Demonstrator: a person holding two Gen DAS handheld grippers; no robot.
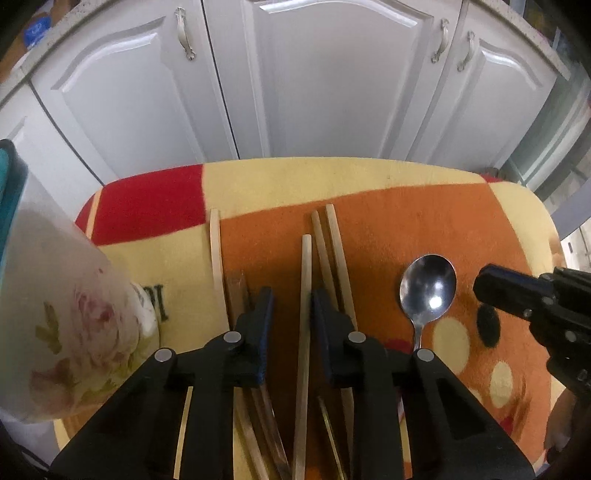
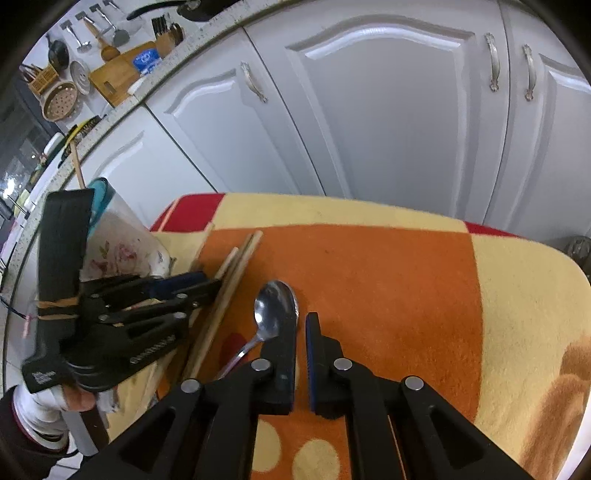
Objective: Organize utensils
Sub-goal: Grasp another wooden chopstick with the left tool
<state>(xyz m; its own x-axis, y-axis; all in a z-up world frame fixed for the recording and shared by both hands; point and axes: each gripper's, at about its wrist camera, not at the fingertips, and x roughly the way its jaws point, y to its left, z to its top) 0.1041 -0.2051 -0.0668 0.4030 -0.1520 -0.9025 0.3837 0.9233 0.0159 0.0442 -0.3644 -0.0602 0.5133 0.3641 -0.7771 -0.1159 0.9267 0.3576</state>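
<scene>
Left hand-held gripper (image 1: pixel 291 306) low over table (image 1: pixel 388 206), jaws apart astride one chopstick (image 1: pixel 306 295). Right hand-held gripper (image 2: pixel 301 325) empty, jaws narrowly parted, just beside spoon (image 2: pixel 275 310) (bowl up). Floral cup (image 1: pixel 62 325) at left.

a home kitchen: white cabinets (image 2: pixel 388 110), hanging utensils (image 2: pixel 92 33), knife block (image 2: pixel 168 35).

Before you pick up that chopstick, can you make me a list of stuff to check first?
1. Left gripper jaws open: ok.
2. One chopstick runs between them: ok.
3. Other chopsticks lie close on its right and could get caught: not ok.
4. Cup upright at the left to take it: ok.
5. Right gripper holds nothing: ok.
6. Spoon lies flat on the blanket, apart from the chopsticks: ok.
</scene>
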